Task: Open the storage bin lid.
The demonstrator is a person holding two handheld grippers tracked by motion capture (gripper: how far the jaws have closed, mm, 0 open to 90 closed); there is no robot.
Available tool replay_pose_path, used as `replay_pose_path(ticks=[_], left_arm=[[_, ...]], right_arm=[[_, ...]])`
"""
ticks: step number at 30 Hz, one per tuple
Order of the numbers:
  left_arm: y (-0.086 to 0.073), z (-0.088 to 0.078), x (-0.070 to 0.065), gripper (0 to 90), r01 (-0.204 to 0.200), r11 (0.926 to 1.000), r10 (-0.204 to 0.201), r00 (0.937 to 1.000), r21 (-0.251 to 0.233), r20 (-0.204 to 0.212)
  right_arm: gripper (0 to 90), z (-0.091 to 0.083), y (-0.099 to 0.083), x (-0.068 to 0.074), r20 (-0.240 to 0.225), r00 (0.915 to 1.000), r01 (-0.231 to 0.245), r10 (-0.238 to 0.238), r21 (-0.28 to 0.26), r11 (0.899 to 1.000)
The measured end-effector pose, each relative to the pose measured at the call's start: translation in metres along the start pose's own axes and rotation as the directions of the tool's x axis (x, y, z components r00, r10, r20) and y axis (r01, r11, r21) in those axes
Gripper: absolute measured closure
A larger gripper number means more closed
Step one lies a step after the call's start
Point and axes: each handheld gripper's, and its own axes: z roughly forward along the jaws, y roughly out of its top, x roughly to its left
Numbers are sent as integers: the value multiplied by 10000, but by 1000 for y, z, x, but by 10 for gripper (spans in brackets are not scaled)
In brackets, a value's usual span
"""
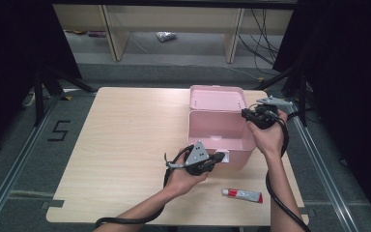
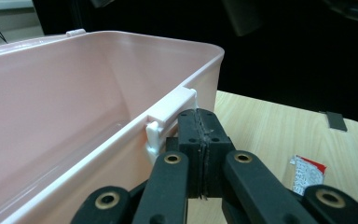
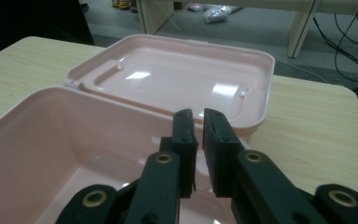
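An open pink plastic box (image 1: 199,126) stands at the right of the wooden table, its lid (image 1: 217,98) laid flat behind it. My left gripper (image 1: 221,157) is at the box's front wall, shut, with its tips right beside the white latch (image 2: 170,112) and nothing seen between the pads. My right gripper (image 1: 245,114) hovers over the box's far right rim. In the right gripper view its jaws (image 3: 199,116) stand a little apart above the empty inside of the box (image 3: 51,140), with nothing between them, and the lid (image 3: 177,79) lies beyond.
A small white and red tube (image 1: 242,195) lies on the table near the front edge, right of my left hand, and the same tube (image 2: 307,171) shows in the left gripper view. Shelving legs and cables stand on the floor behind the table.
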Motion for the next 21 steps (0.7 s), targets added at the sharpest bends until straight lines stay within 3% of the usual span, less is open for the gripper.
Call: replay_pose_path(ticks=[4,5,6,9,10,13,14,18,19,20,21], left_arm=[[1,-1,0,885,-93,9999,95,9999,137,-81],[1,-1,-1,884,-104,9999,106,9999,137,-98],[2,-1,0,882,-96,9998,97,9999,186,-90],[2,-1,0,878,-128,9997,130,9999,202,-85],[3,-1,-1,874,-101,9997,102,9999,232,-68],[4,-2,-1,857,-120,9996,123,9999,261,-77],[5,-2,-1,856,-85,9995,86,9999,288,-57],[6,-1,0,852,-21,9996,22,10000,277,-40],[7,-2,0,850,-63,9992,65,10000,385,-51],[7,-2,0,847,-53,9993,54,10000,366,-36],[8,-2,-1,844,-18,9994,18,10000,359,-13]], right_arm=[[819,-14,-5,5,-95,9999,68,-68,25,10000],[816,-18,-7,8,-213,9996,-159,159,3,9999],[812,-19,-8,6,-322,9993,199,-202,-100,9998],[794,-26,-13,9,-353,9991,231,-233,-73,9997],[788,-28,-15,9,-223,9987,464,-467,-146,9988],[775,-35,-23,13,-316,9993,202,-200,41,9998],[773,-37,-24,12,-275,9987,426,-424,83,9991],[763,-42,-31,15,-348,9990,301,-297,110,9995],[761,-44,-32,13,-330,9979,555,-549,170,9983],[761,-45,-33,15,-356,9986,402,-393,263,9988],[760,-45,-34,13,-385,9973,639,-630,226,9977]])
